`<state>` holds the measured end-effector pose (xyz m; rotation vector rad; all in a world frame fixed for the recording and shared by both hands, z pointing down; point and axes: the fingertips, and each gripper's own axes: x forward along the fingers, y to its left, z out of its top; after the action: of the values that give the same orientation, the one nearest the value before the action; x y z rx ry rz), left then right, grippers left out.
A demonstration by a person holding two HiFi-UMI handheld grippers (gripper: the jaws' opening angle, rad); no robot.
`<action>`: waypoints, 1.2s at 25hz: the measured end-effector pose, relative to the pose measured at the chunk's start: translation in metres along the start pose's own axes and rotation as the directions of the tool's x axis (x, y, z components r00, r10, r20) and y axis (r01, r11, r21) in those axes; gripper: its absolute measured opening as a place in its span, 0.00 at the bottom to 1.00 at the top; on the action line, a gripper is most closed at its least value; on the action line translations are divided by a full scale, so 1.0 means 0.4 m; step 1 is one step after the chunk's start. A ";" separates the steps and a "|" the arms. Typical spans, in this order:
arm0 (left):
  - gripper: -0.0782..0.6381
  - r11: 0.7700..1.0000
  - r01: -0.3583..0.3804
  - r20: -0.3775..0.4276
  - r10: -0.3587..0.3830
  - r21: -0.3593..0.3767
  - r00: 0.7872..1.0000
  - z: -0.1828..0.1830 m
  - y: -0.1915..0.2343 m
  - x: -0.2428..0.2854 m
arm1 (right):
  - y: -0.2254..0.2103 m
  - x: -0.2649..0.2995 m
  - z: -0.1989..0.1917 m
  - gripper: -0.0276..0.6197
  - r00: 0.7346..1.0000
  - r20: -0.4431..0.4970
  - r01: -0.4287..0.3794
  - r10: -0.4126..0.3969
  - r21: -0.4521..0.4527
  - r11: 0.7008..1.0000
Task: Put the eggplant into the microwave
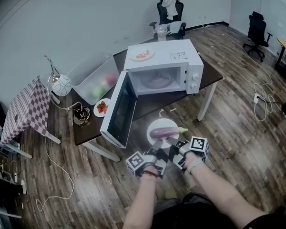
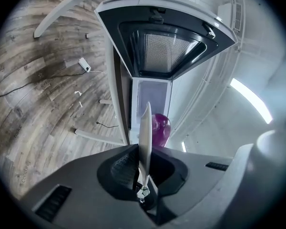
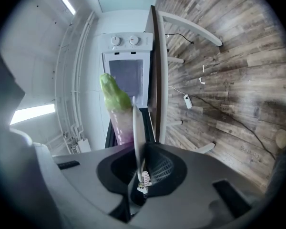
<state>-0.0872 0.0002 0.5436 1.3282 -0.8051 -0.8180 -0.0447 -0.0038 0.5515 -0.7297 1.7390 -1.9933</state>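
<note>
- Head view: left gripper and right gripper each pinch the plate rim, jaws nearly closed
- The eggplant looks smooth and may roll — hold the plate flat

1 microwave, 1 eggplant, 2 chairs

Left gripper view: plate edge-on, covers most of eggplant. Right gripper view: eggplant's lower end hidden behind right gripper. Head view: microwave label too small to read; bin contents blurred; forearms cut by bottom edge.
</note>
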 end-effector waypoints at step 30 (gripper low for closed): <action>0.15 0.999 0.030 0.070 -0.029 -0.027 0.997 0.130 -0.011 0.338 | 0.034 0.191 0.318 0.08 0.996 -0.086 0.003 -0.004 -0.014 1.000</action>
<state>-0.0657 -0.1429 0.5474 1.2955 -0.8280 -0.9001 -0.0270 -0.1514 0.5593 -0.6603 1.8033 -2.0450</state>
